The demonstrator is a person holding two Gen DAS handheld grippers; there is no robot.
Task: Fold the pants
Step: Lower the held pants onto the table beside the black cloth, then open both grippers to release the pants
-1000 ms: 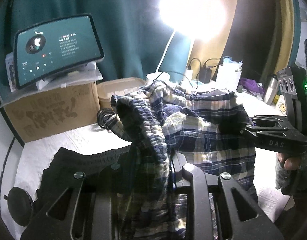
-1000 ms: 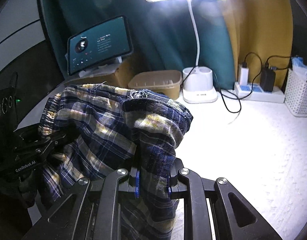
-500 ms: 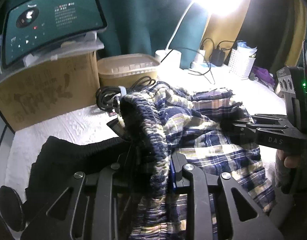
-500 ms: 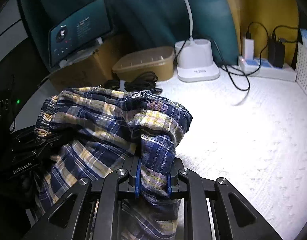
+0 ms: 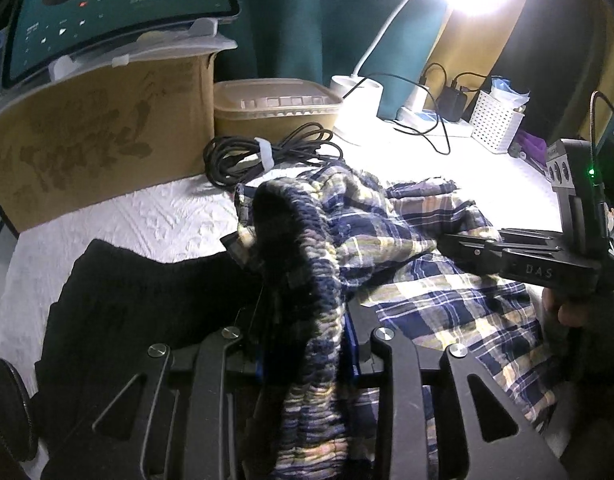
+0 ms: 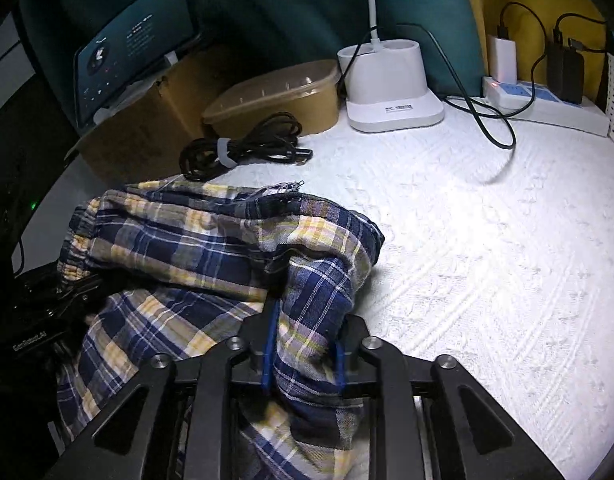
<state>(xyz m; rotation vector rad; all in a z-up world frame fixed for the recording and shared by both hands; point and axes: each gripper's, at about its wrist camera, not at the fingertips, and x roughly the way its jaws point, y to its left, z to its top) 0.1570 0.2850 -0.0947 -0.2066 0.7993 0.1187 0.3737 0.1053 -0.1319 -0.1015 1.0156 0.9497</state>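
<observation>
The plaid pants [image 5: 423,264], navy, yellow and white, lie bunched low over the white textured table cover [image 6: 487,240]. My left gripper [image 5: 307,344] is shut on the gathered elastic waistband, which drapes over its fingers. My right gripper [image 6: 305,356] is shut on a fold of the pants [image 6: 211,248] at their other side. In the left wrist view the right gripper's body [image 5: 539,264] shows at the right, its tips buried in the cloth. In the right wrist view the left gripper [image 6: 39,320] shows dimly at the far left.
A black garment [image 5: 147,300] lies left of the pants. A coiled black cable [image 6: 243,148], a tan lidded container [image 6: 279,96], a cardboard box [image 5: 95,148] with a tablet [image 5: 107,12] on top, a white lamp base [image 6: 391,84], a power strip [image 6: 547,100] and a white basket [image 5: 495,124] stand along the back.
Both grippers have come down and forward with the pants, from raised in the air to low over the table. The cloth now rests partly on the cover. Both stay shut.
</observation>
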